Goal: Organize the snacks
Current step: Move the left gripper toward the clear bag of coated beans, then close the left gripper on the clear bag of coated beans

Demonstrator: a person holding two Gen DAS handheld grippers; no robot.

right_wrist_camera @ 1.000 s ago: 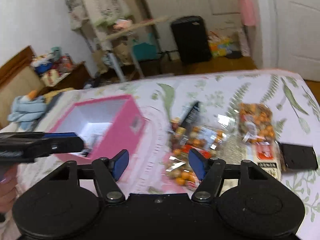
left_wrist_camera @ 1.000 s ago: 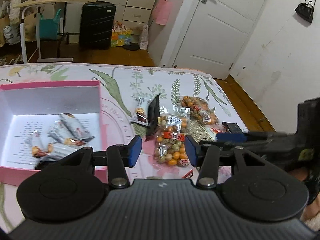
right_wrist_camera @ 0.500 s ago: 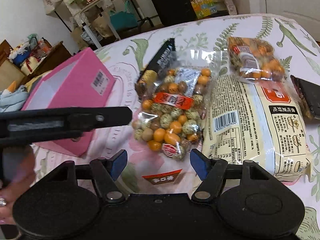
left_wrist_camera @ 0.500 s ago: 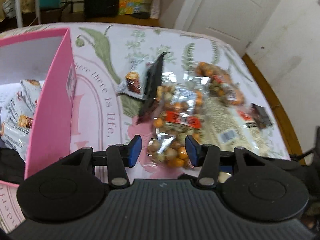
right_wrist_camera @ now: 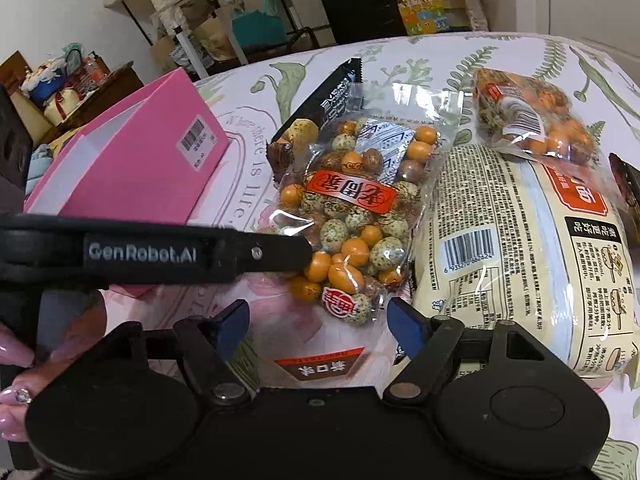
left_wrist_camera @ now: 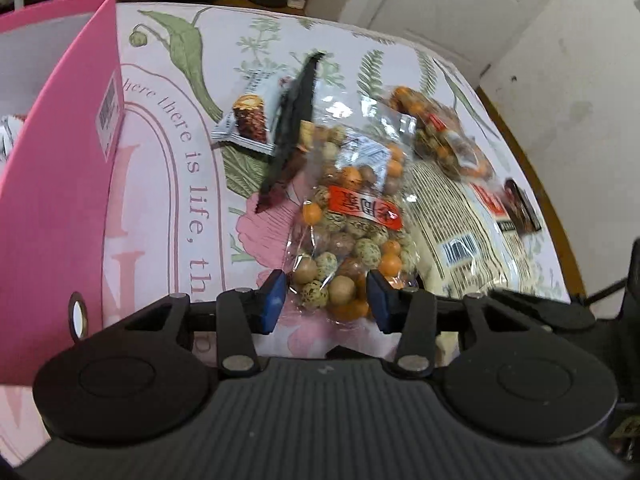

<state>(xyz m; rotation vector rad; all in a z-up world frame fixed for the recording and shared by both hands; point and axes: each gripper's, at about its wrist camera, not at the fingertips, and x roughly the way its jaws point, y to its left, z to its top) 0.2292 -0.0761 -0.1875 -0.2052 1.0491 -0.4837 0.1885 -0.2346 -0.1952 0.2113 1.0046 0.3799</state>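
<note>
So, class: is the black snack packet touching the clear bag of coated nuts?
Touching. In the right wrist view the black snack packet tucks under the bag of coated nuts, no gap visible.

- Left gripper (right_wrist_camera: 308, 250), side of finger: "GenRobot.AI" in pale letters.
- Floral bedsheet (left_wrist_camera: 192, 168): pink script "here there is life, th…", cut off by the gripper; large pink capitals beside it were only partly in view.
- Noodle packet (right_wrist_camera: 520, 248): barcode with digits beginning "6 9352…", the rest unclear; Chinese print too small to read.
- Pink box (right_wrist_camera: 132, 172): white barcode sticker, figures illegible.
- Coated-nut bag (right_wrist_camera: 352, 216): orange label with Chinese characters, upside down.
</note>
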